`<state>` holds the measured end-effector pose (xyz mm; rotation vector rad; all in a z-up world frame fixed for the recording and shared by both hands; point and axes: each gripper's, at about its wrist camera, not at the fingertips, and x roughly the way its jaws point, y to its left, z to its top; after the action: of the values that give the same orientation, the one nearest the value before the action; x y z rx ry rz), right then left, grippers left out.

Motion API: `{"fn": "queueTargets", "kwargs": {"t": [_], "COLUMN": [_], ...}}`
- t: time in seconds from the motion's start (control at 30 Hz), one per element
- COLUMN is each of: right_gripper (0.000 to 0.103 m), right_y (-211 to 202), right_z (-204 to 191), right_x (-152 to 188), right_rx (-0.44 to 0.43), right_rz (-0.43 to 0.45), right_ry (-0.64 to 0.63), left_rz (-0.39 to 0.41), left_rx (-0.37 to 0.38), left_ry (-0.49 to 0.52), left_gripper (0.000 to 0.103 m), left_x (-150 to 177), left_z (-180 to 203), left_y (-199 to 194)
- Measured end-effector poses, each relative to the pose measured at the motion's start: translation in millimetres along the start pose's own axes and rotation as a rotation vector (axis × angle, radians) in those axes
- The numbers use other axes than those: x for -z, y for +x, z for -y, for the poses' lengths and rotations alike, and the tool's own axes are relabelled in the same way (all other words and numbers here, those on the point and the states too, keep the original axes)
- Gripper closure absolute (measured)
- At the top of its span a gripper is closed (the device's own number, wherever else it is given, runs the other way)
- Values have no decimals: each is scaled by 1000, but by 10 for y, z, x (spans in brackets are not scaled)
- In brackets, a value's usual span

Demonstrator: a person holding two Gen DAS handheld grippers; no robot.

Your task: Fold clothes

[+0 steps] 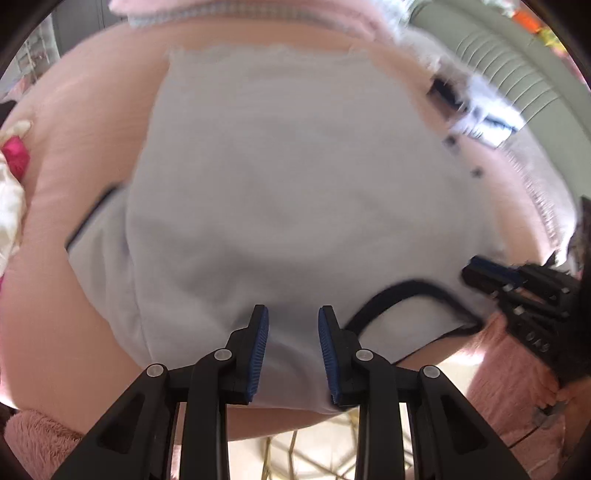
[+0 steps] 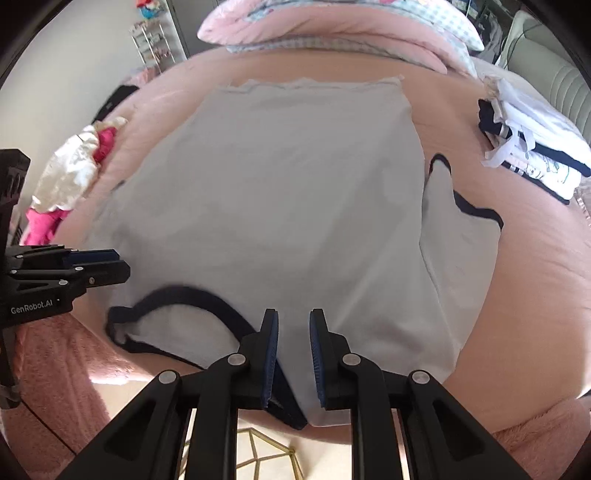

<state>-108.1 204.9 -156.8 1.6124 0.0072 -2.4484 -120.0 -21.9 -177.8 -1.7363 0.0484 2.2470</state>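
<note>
A home bedroom: a bed (image 2: 517,295) in pink sheets, pillows (image 2: 332,26) at its head, folded laundry (image 2: 535,147) on it (fluffy pink rug (image 2: 55,369) beside it).

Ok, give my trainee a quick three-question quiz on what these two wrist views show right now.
1. True or false: the grey shirt lies on a pink bedcover.
2. Where does the stack of folded clothes sit in the right wrist view? A) upper right B) lower left C) centre
3. What colour is the trim on the shirt's openings?

Key: 1 true; 2 A; 3 dark navy, close to black.
</note>
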Motion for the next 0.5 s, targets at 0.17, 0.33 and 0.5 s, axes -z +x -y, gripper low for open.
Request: {"fn": "queueTargets", "kwargs": {"t": [0.17, 0.33, 0.5], "right_gripper": [86, 86, 86], "right_y": [43, -68, -439], "right_z": [273, 538, 588], "right_x": [262, 449, 487], "right_rx": [-93, -195, -143], "right_rz": [-24, -9, 117], "right_ry": [112, 260, 287], "left_rz": [-9, -26, 60], "left_rx": [1, 34, 45], "left_ry": [33, 15, 60], "left_gripper": [77, 68, 68], "left_x": [339, 439, 335], "left_z": [41, 98, 329], "left_y": [-69, -159, -355]}}
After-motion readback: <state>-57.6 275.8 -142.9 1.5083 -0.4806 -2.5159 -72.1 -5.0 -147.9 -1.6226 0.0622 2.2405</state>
